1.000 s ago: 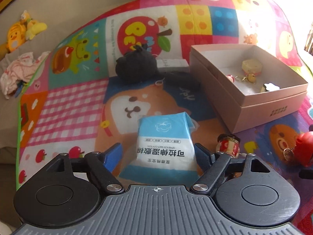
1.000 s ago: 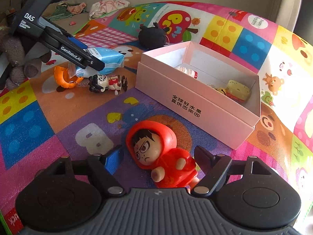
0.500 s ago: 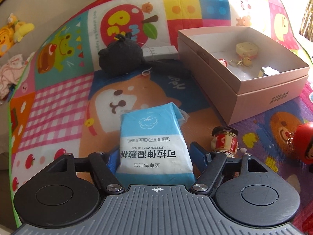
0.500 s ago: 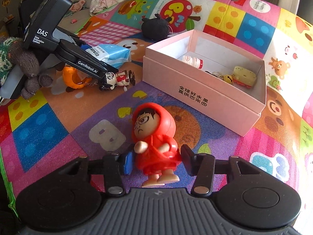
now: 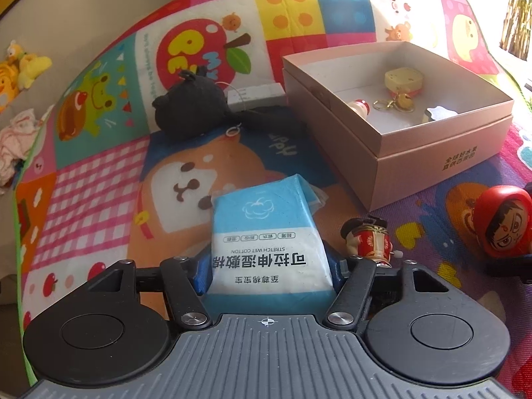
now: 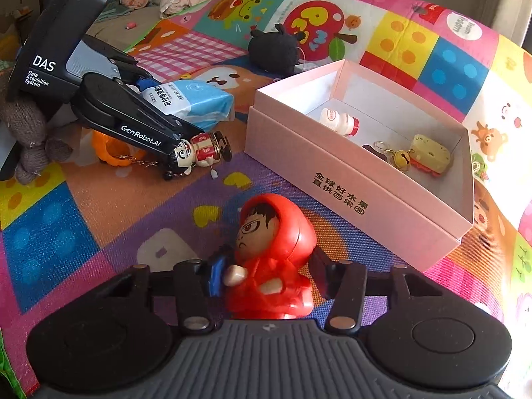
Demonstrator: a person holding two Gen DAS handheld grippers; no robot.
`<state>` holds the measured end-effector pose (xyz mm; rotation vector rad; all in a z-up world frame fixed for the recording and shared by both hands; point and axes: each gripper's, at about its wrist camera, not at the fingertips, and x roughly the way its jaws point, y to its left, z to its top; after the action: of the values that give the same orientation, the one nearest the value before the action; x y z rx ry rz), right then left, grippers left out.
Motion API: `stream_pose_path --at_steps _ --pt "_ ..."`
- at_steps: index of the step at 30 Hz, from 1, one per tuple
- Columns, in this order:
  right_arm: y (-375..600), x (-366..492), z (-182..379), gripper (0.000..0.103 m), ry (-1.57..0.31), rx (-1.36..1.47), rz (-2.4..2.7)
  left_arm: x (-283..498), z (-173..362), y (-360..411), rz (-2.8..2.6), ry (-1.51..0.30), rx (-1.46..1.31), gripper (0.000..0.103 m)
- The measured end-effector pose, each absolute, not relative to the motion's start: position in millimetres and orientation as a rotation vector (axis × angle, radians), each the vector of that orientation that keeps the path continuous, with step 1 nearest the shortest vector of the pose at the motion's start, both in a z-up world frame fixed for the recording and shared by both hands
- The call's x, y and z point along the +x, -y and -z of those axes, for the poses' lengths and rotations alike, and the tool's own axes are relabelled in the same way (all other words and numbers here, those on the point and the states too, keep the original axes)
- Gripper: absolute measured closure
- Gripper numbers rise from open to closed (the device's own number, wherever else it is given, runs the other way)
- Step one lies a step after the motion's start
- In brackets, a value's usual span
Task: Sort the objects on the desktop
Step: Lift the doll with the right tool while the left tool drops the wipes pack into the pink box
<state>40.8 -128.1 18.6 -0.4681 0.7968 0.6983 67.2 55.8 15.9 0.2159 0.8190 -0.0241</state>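
Note:
A blue and white wet-cotton pack [image 5: 269,252] sits between the fingers of my left gripper [image 5: 269,267]. Its jaws are closing and the blue pads [image 5: 202,274] press the pack's sides. The right wrist view shows the same pack [image 6: 196,99] in the left gripper [image 6: 163,106]. My right gripper [image 6: 266,266] is shut on a red hooded doll [image 6: 276,249], which is upright just short of the open pink box [image 6: 335,183]. In the left wrist view the doll [image 5: 502,222] is at the right edge, beside the box [image 5: 432,153].
The box holds a small bottle [image 6: 339,121] and a cheese-shaped keychain [image 6: 429,156]. A small red-robed figurine [image 5: 369,239] lies right of the pack. A black plush [image 5: 189,109] and white strip [image 5: 256,94] lie farther back. An orange ring [image 6: 109,149] lies under the left gripper.
The left fingers closed in onto the pack's sides. The right gripper shut on the red doll, which went from lying on its back to upright between the fingers.

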Motion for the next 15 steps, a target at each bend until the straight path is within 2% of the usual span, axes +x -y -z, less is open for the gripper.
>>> stream_pose_path --at_steps 2,4,9,15 --pt "126.9 40.9 -18.8 0.055 -0.803 -0.464 -0.693 69.9 -15.4 -56.9 0.023 -0.819 0.205 0.032" --pt "128.1 38.3 -19.6 0.055 -0.812 -0.456 -0.691 69.4 -16.0 -56.5 0.026 -0.816 0.2 0.038" --pt "147.2 19.1 -38.6 0.055 -0.782 -0.424 -0.686 52.2 -26.9 -51.4 0.03 -0.782 0.245 0.041" --pt "202.7 -3.2 -110.2 0.055 -0.643 -0.262 -0.658 19.9 -97.1 -47.6 0.065 -0.615 0.212 0.041"
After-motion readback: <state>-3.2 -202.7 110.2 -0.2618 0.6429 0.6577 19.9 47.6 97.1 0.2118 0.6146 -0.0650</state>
